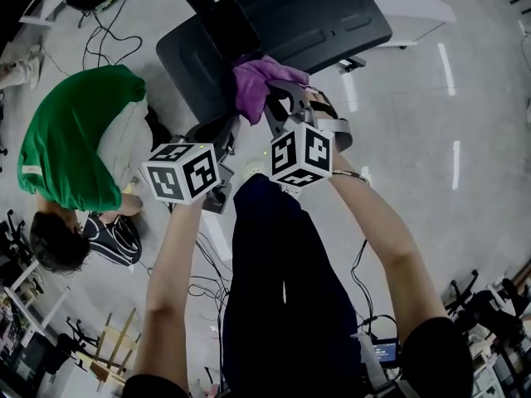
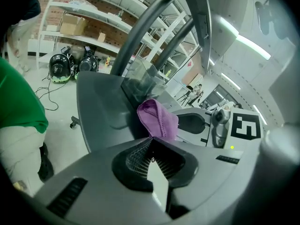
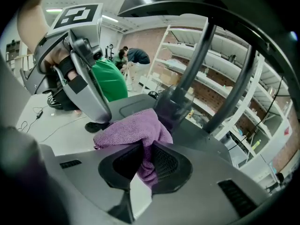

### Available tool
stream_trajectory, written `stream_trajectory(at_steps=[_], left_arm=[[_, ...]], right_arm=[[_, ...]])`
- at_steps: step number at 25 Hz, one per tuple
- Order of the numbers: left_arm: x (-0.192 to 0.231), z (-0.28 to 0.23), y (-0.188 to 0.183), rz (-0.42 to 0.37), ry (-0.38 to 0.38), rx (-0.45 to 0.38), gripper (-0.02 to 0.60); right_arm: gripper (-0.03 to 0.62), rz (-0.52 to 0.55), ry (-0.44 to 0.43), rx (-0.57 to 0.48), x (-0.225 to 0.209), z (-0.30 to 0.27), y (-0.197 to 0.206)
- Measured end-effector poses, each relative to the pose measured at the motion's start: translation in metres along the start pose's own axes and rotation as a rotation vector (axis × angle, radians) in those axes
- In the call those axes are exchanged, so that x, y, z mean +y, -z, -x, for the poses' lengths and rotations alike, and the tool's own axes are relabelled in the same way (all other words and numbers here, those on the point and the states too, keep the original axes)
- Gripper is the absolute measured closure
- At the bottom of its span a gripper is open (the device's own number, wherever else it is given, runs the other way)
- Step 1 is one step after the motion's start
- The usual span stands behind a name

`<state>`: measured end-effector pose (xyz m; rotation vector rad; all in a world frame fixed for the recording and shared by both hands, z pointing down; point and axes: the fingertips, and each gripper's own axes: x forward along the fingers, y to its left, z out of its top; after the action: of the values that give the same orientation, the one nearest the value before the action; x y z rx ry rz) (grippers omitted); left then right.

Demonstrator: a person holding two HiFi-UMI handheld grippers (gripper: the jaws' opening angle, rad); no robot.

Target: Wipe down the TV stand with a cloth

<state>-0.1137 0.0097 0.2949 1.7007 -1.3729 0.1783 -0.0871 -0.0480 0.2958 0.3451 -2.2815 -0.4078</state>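
Observation:
The TV stand's dark grey base (image 1: 332,15) lies on the floor ahead of me, and its two slanted posts (image 3: 194,64) rise from it. A purple cloth (image 1: 253,85) rests bunched on the base's near edge. My right gripper (image 1: 278,106) is shut on the cloth (image 3: 133,128), with a fold pinched between its jaws (image 3: 143,161). My left gripper (image 1: 228,131) hangs just to its left, over the same edge. Its jaws (image 2: 151,146) are shut with nothing in them, a little short of the cloth (image 2: 159,118). The base (image 2: 101,111) spreads beyond it.
A person in a green top (image 1: 79,135) crouches on the floor at the left, close to the stand. Cables (image 1: 207,272) trail over the floor near my legs. White shelving (image 3: 243,78) stands behind the stand. Helmets (image 2: 58,67) lie on the floor below the shelves.

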Motion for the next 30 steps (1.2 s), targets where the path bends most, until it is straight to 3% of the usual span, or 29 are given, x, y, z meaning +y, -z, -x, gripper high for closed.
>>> stream_trajectory(at_steps=[15,30], left_arm=[[-0.040,-0.052,-0.003,-0.055,0.060,0.062,0.575],[-0.059,-0.079,-0.010,-0.076,0.089,0.086,0.575]], right_arm=[[0.525,-0.108,0.110,0.061,-0.074,0.016,0.066],[0.525,-0.121,0.175,0.132,-0.140,0.021,0.110]])
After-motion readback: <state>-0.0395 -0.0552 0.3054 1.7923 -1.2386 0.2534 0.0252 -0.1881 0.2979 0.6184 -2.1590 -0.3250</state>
